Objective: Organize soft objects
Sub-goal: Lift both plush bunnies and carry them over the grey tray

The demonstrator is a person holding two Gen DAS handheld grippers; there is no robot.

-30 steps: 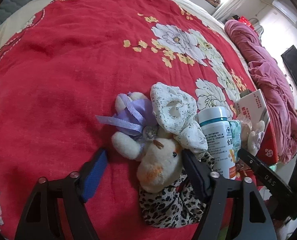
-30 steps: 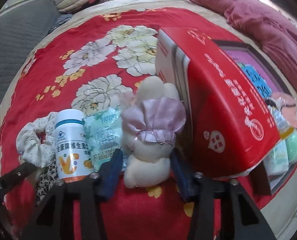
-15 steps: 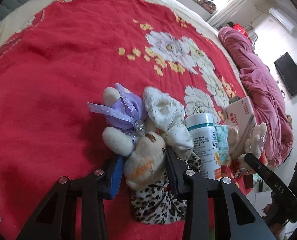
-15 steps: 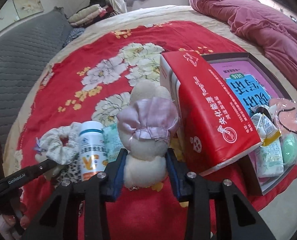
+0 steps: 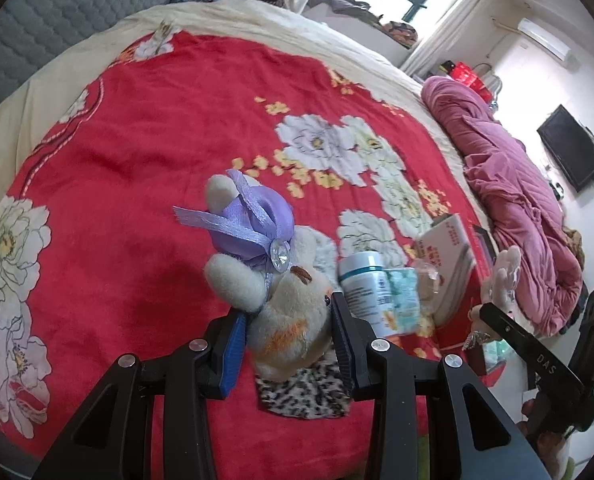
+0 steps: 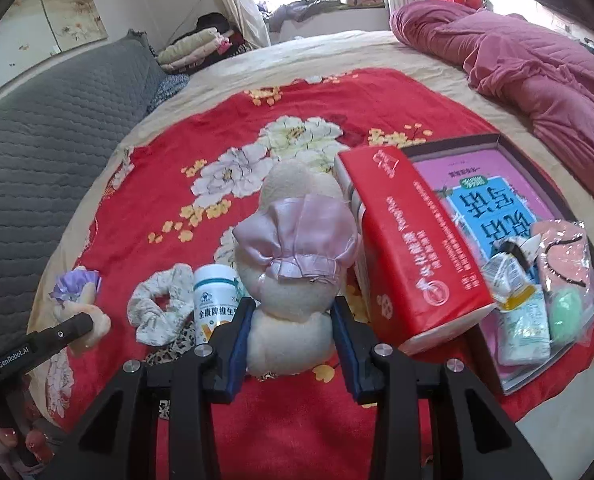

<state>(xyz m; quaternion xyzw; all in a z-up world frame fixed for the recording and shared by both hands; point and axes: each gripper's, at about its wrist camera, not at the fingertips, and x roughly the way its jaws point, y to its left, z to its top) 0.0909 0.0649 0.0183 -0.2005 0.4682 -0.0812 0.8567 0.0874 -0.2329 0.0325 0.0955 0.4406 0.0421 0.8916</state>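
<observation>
My left gripper [image 5: 289, 332] is shut on a cream plush toy with a purple bow [image 5: 265, 264] and holds it lifted above the red floral blanket [image 5: 137, 140]. My right gripper [image 6: 293, 336] is shut on a cream plush toy in a pink satin dress [image 6: 297, 256], also raised off the bed. The purple-bow toy shows in the right wrist view [image 6: 77, 296] at the far left, with the left gripper's finger in front of it. A floral scrunchie [image 6: 161, 304] and a leopard-print cloth [image 5: 301, 392] lie on the blanket.
A white supplement bottle [image 6: 213, 296] and a teal tissue pack [image 5: 403, 296] lie by the scrunchie. A red box [image 6: 413, 248] leans on an open tray [image 6: 509, 148] of small packets. A rumpled pink quilt [image 6: 537, 60] lies at the back right, a grey headboard [image 6: 45, 128] at left.
Both grippers closed on their plush toys and lifted them off the blanket, pulling back. The scrunchie and bottle stayed on the bed.
</observation>
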